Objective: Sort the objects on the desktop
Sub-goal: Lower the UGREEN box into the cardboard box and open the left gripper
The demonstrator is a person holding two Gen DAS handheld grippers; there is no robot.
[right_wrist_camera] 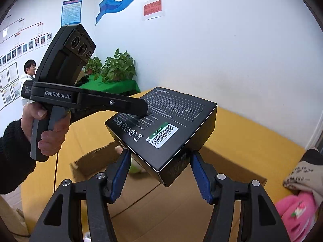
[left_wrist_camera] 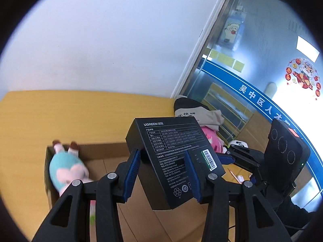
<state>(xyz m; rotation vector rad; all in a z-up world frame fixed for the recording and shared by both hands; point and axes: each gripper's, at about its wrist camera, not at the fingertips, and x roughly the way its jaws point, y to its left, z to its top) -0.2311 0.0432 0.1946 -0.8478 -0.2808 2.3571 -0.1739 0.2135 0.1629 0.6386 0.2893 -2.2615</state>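
A black UGREEN box (left_wrist_camera: pixel 171 157) is held in the air above an open cardboard box (left_wrist_camera: pixel 105 161) on the yellow desk (left_wrist_camera: pixel 60 117). My left gripper (left_wrist_camera: pixel 163 173) is shut on the black box, its blue pads against two sides. My right gripper (right_wrist_camera: pixel 159 173) also has its blue pads against the same box (right_wrist_camera: pixel 167 125) from the other end. In the right wrist view the left gripper's body (right_wrist_camera: pixel 84 100) reaches in from the left, held by a hand. A teal and pink plush toy (left_wrist_camera: pixel 64 167) lies inside the cardboard box.
A pink plush (right_wrist_camera: pixel 296 211) and a beige and black cloth item (left_wrist_camera: pixel 193 111) lie on the desk near the wall corner. A pencil (left_wrist_camera: pixel 234 174) lies on the desk. Potted plants (right_wrist_camera: pixel 115 68) and a person (right_wrist_camera: pixel 29 70) are far behind.
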